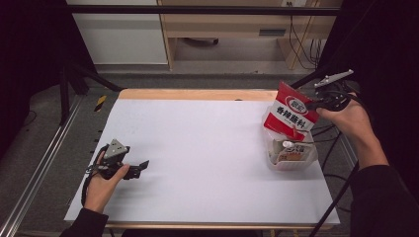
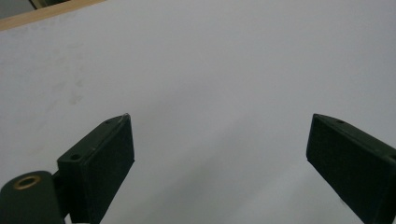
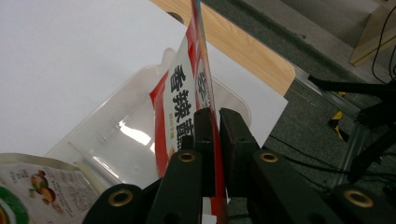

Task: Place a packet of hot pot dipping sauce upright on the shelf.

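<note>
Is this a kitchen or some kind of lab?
Probably a lab or test room, not a kitchen. The table is covered with a plain white sheet, black curtains hang around it, and loose cables run along the floor behind.

A lab: white-topped table [image 1: 197, 148] in black-curtained metal frame [image 1: 197, 10], floor cables [image 1: 304, 44].

White tabletop [image 1: 197, 163], grey floor [image 1: 44, 123] — wooden cabinet [image 1: 222, 24]
</note>
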`<state>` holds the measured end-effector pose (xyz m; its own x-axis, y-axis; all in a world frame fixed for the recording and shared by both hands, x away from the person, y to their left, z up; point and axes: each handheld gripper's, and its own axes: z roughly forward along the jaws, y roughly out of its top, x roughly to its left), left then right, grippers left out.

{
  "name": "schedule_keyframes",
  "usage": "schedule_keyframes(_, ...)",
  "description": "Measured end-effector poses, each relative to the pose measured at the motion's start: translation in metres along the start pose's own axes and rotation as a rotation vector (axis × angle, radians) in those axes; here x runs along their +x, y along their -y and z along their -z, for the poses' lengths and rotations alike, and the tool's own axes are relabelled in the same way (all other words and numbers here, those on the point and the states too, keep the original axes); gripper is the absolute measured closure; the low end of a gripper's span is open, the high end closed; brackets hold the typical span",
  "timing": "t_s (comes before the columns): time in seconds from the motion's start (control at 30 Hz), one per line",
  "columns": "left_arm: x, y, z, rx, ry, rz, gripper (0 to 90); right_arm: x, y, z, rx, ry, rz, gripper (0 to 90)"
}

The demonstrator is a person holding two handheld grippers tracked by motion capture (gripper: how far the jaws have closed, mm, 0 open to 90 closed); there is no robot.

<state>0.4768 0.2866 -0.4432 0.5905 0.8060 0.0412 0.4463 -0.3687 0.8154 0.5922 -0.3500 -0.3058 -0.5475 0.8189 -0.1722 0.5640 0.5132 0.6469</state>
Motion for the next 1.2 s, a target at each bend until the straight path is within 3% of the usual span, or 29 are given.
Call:
schedule_keyframes(0.13, 0.0, 0.0, 0.0, 0.002, 0.0, 0.0, 7.4, -0.003, 0.005, -0.001, -0.012, 0.007, -0.022, 81.1)
schedule_keyframes(0.27, 0.0, 0.0, 0.0, 0.001, 0.0, 0.0, 7.4, -0.002, 0.004, 0.0, -0.023, 0.036, -0.023, 65.2)
schedule_keyframes(0.33, 0.001, 0.0, 0.001, 0.001, -0.001, 0.001, 7.4, 0.0, 0.002, 0.001, -0.039, 0.066, -0.018, 52.5)
schedule_keyframes(0.47, 0.001, 0.0, 0.001, 0.001, -0.001, 0.002, 7.4, 0.009, -0.004, 0.012, -0.123, 0.142, 0.002, 30.6)
schedule_keyframes(0.6, 0.001, 0.0, 0.001, 0.001, -0.001, 0.002, 7.4, 0.024, -0.012, 0.024, -0.196, 0.185, 0.024, 21.2)
schedule_keyframes(0.7, 0.001, 0.0, 0.001, 0.0, -0.002, 0.002, 7.4, 0.041, -0.02, 0.035, -0.245, 0.203, 0.051, 16.7)
schedule_keyframes(0.8, 0.001, 0.0, 0.0, 0.004, -0.004, 0.002, 7.4, 0.062, -0.026, 0.043, -0.28, 0.189, 0.065, 14.1)
schedule_keyframes(0.83, 0.001, 0.0, 0.0, 0.004, -0.003, 0.001, 7.3, 0.075, -0.027, 0.046, -0.32, 0.163, 0.062, 14.1)
schedule_keyframes(0.93, 0.001, 0.0, 0.001, 0.003, -0.001, 0.0, 7.3, 0.102, -0.029, 0.048, -0.356, 0.111, 0.077, 13.6)
schedule_keyframes(1.07, 0.001, 0.001, 0.001, 0.004, 0.002, 0.001, 7.1, 0.144, -0.028, 0.042, -0.369, 0.051, 0.109, 12.5)
schedule_keyframes(1.2, 0.001, 0.001, 0.001, 0.004, 0.007, 0.007, 6.7, 0.18, -0.024, 0.028, -0.387, -0.015, 0.072, 12.0)
